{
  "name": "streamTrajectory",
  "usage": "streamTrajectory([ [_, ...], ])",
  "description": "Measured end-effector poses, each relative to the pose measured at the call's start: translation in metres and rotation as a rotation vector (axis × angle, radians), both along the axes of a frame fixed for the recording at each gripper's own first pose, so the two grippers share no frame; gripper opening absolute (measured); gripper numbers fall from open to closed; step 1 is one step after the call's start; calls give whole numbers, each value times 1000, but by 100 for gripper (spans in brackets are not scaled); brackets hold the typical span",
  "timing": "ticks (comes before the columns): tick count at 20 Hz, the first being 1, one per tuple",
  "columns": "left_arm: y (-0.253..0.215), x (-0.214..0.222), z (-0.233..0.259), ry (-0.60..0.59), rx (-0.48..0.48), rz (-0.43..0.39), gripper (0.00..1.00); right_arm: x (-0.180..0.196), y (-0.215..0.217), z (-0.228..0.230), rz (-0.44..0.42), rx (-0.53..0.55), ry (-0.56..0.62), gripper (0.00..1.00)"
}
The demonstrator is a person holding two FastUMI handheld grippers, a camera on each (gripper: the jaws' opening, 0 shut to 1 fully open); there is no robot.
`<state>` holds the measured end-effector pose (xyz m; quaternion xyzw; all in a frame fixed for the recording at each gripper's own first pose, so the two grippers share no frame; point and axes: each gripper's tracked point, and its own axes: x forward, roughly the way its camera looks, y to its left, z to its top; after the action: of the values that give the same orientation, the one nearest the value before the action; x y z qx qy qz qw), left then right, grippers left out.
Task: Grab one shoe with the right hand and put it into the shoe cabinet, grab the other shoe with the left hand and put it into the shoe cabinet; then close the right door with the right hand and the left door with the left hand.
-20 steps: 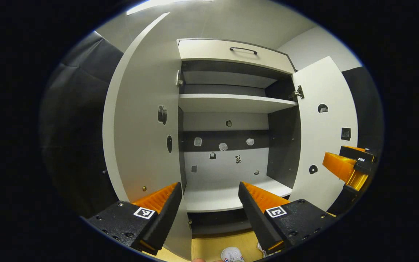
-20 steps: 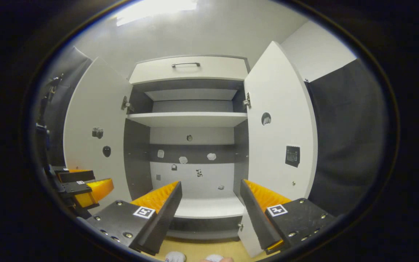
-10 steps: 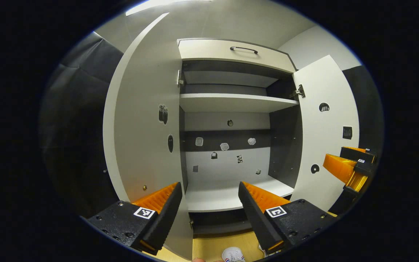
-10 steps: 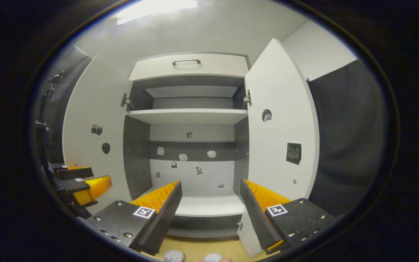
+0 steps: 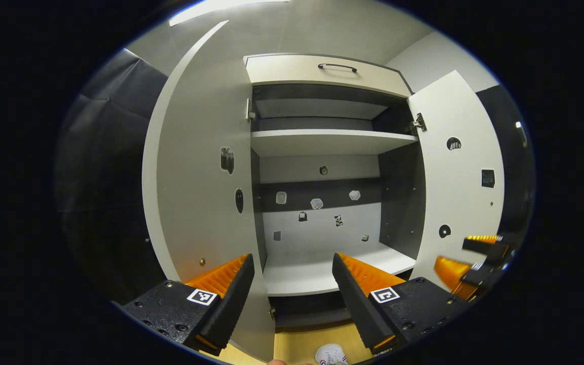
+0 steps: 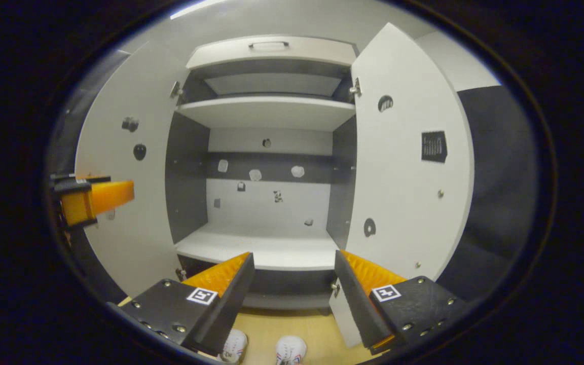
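Both claws face an open shoe cabinet (image 6: 266,50) in the booth: the right gripper (image 6: 292,284), seen in the right gripper view, stands with its two fingers spread wide and nothing between them, pointed at the cabinet's lower shelf (image 6: 256,248). Just below its fingers, two white shoes (image 6: 290,350) sit side by side on the wooden floor (image 6: 292,324) in front of the cabinet, toes toward the camera, touched by neither claw. At the left edge of that view the left gripper (image 6: 94,200) appears in front of the left door (image 6: 124,152), which stands swung open; the right door (image 6: 403,152) is likewise wide open. In the left gripper view, the left gripper (image 5: 292,281) is also spread apart and empty, aimed into the lower compartment, while the right gripper (image 5: 467,263) shows lower at the right edge beside the right door (image 5: 462,172). One shoe (image 5: 330,354) peeks in at the bottom of that view on the floor. Small stickers dot the back panel (image 6: 266,192) and both doors, and the upper shelf (image 6: 266,109) sits beneath a drawer with a dark handle (image 6: 268,44).
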<state>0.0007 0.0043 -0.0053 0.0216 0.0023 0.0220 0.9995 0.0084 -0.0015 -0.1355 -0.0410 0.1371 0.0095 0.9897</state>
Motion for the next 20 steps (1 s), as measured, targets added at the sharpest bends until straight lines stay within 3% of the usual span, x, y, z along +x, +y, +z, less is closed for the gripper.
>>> streamTrajectory([
  [7,1,1,-1,-1,7,6,94,-35,10,-195,48,-36,423,82],
  [8,1,1,0,-2,8,5,94,-44,10,-221,53,-35,483,69],
  [12,1,1,0,-4,10,3,94,-83,14,-317,58,15,729,70],
  [14,2,1,0,-6,13,3,94,-99,14,-340,47,38,810,58],
  [16,2,1,-1,-7,17,4,94,-113,8,-361,28,34,878,54],
  [17,1,1,-1,-7,19,4,94,-117,6,-370,20,30,906,58],
  [20,1,0,-1,-8,28,3,94,-126,4,-392,5,35,974,58],
])
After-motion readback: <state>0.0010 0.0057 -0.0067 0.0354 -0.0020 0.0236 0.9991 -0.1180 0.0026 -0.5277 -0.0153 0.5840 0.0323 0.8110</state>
